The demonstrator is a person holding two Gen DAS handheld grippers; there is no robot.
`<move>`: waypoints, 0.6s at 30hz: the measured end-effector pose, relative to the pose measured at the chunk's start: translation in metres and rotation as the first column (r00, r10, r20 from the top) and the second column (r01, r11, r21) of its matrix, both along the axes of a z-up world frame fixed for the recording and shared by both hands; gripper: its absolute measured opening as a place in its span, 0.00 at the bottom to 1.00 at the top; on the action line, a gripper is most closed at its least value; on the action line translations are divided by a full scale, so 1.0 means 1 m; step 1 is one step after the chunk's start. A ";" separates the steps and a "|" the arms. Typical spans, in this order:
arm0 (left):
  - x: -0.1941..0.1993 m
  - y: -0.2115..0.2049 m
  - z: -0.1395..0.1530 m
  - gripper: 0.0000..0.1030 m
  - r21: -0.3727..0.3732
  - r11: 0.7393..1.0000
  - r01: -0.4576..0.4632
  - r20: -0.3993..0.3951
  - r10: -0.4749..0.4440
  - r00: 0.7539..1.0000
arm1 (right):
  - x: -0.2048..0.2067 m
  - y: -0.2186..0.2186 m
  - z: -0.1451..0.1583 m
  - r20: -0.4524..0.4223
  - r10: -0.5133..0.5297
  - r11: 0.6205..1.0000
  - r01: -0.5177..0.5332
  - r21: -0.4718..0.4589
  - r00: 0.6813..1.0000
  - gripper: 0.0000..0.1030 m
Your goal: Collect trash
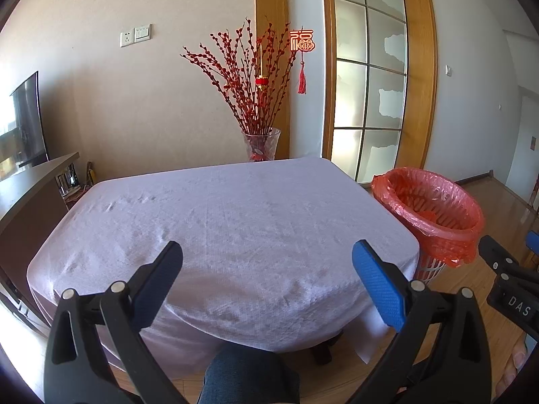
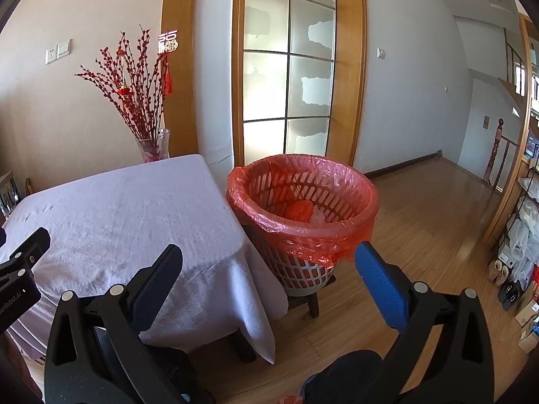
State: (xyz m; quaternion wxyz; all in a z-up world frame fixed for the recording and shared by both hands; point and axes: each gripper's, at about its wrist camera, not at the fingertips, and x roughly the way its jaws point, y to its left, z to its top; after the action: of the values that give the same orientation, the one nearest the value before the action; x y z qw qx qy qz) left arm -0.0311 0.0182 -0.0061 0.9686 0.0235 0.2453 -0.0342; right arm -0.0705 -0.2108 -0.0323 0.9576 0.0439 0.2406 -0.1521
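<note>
A white slatted waste basket lined with a red plastic bag [image 2: 303, 215] stands on a low wooden stool right of the table; it also shows in the left wrist view [image 1: 434, 215]. Inside it lie a red item [image 2: 298, 210] and a pale crumpled piece [image 2: 318, 215]. My left gripper [image 1: 267, 262] is open and empty above the near edge of the table. My right gripper [image 2: 267, 262] is open and empty, in front of the basket and the table corner. No trash shows on the tablecloth.
The table [image 1: 219, 215] wears a pale lilac cloth. A glass vase of red branches [image 1: 261, 143] stands behind it. A dark cabinet with a TV [image 1: 27, 181] is at the left. A glass sliding door [image 2: 288, 67] and shelves of goods [image 2: 525, 235] are at the right.
</note>
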 end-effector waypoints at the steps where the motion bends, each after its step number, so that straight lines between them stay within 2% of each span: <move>1: 0.000 0.000 0.000 0.96 -0.001 1.000 0.000 -0.001 0.000 1.000 | 0.000 0.000 0.000 0.000 -0.001 1.000 0.001 0.001 1.000 0.98; 18: 0.001 0.002 0.004 0.96 -0.009 1.000 -0.003 0.002 0.003 1.000 | 0.002 0.004 0.001 0.000 0.005 1.000 -0.005 0.003 1.000 0.98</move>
State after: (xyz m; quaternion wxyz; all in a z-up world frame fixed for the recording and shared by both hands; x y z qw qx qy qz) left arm -0.0297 0.0198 -0.0024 0.9690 0.0188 0.2440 -0.0339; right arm -0.0689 -0.2072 -0.0310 0.9580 0.0448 0.2409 -0.1492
